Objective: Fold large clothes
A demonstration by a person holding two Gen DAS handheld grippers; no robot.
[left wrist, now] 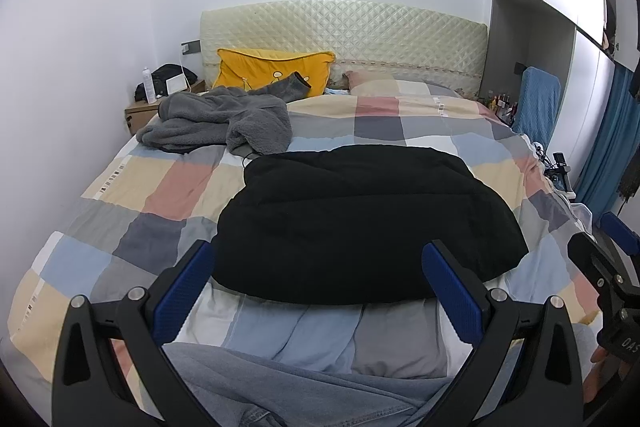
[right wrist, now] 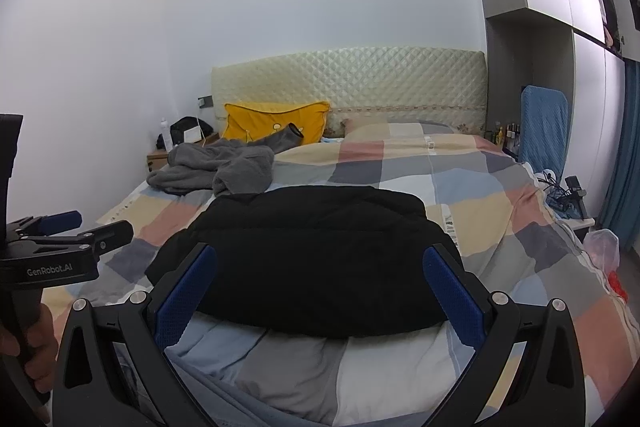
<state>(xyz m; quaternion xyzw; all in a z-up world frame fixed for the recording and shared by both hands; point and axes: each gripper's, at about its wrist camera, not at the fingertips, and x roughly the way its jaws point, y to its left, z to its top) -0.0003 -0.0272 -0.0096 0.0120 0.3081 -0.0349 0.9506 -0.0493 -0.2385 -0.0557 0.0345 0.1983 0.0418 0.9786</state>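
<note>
A black padded garment (left wrist: 360, 219) lies folded in a thick bundle on the checked duvet (left wrist: 132, 195), near the foot of the bed; it also shows in the right wrist view (right wrist: 312, 255). My left gripper (left wrist: 320, 291) is open and empty, held above the bed's near edge just short of the bundle. My right gripper (right wrist: 320, 295) is open and empty, at the same distance from it. Each gripper shows at the edge of the other's view: the right one (left wrist: 600, 259), the left one (right wrist: 68, 227). A grey fleece garment (left wrist: 216, 123) lies crumpled at the far left of the bed.
A yellow pillow (left wrist: 272, 71) leans on the quilted headboard (left wrist: 360, 35). A nightstand (left wrist: 144, 111) with a bottle and bag stands at the far left. A blue-covered chair (left wrist: 536, 103) and a cluttered small table (right wrist: 576, 203) stand to the right. My legs in grey trousers (left wrist: 320, 395) are below.
</note>
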